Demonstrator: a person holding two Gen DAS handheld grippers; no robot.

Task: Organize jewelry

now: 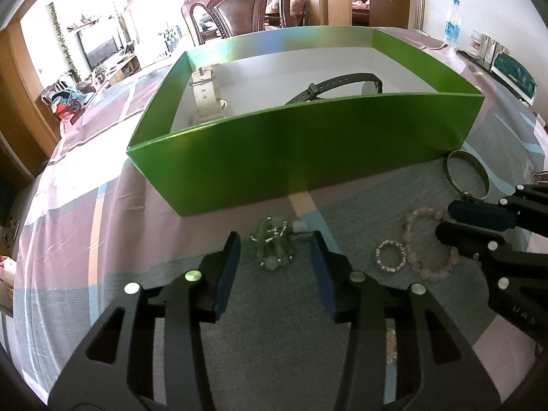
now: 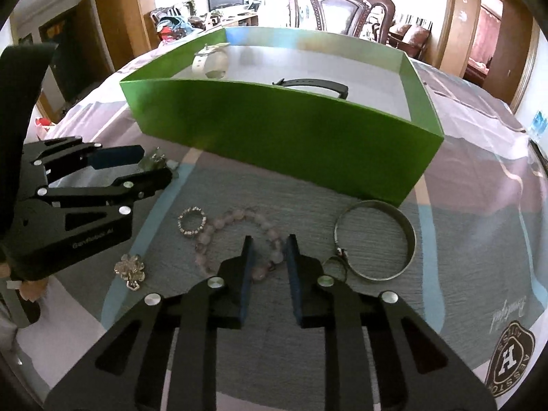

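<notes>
A green box point(image 1: 308, 144) stands on the cloth-covered table and holds a white watch point(image 1: 205, 96) and a dark watch point(image 1: 335, 85). My left gripper point(image 1: 274, 239) is open around a green bead bracelet point(image 1: 275, 246) lying on the cloth. My right gripper point(image 2: 267, 243) is open around the near side of a pink bead bracelet point(image 2: 236, 226). A small sparkly ring point(image 2: 191, 221) lies left of it, a silver bangle point(image 2: 376, 239) to its right. A crystal flower brooch point(image 2: 132, 269) lies nearer me.
The box point(image 2: 281, 130) blocks the way straight ahead in both views. The left gripper point(image 2: 150, 161) shows at left in the right wrist view. A carved wooden chair point(image 1: 236, 10) stands behind the table. A water bottle point(image 1: 452, 24) and boxes sit far right.
</notes>
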